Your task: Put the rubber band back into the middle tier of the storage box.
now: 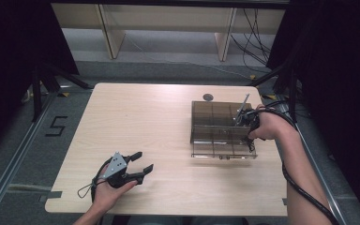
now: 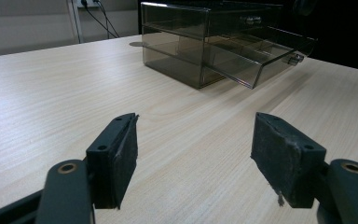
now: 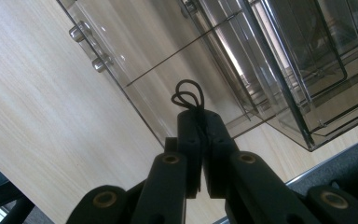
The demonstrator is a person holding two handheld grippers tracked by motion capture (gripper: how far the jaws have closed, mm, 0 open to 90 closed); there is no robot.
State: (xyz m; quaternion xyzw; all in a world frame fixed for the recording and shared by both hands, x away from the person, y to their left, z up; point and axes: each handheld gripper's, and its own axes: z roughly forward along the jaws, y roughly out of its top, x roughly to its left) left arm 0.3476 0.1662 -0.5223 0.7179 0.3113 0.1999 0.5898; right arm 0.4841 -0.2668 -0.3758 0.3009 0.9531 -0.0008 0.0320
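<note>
Both grippers work at different ranges on the pale wooden table point(image 1: 136, 117), and the nearer one is idle: the left gripper point(image 1: 140, 165) rests in the person's left hand point(image 1: 108, 190) close to the front edge, its jaws spread wide with nothing between them, the left gripper view showing bare tabletop between the two worn black pads point(image 2: 125, 154). It seems parked there out of the way, pointed toward the work so it can come in if a second hold is needed. Farther across, on the right side of the table, stands the smoky clear plastic drawer box point(image 1: 215, 123), a small organiser with divided compartments; its lower drawer point(image 2: 261, 63) is pulled out toward the person, and its small round knobs point(image 3: 86, 44) show at the drawer front. The right gripper point(image 3: 199, 122), held in the person's right hand point(image 1: 267, 126), hangs just above that open drawer at the box's right end, tilted down. Its jaws are pressed together on a thin black cord loop point(image 3: 189, 95), probably a hair tie or a similar elastic, whose loops stick out past the fingertips. Holding it pinched at the very tips, directly over the open compartments, suits dropping it into one of them; which compartment it is aimed at cannot be told. Beyond the box, a small dark round disc point(image 1: 207, 97) lies near the far edge.
</note>
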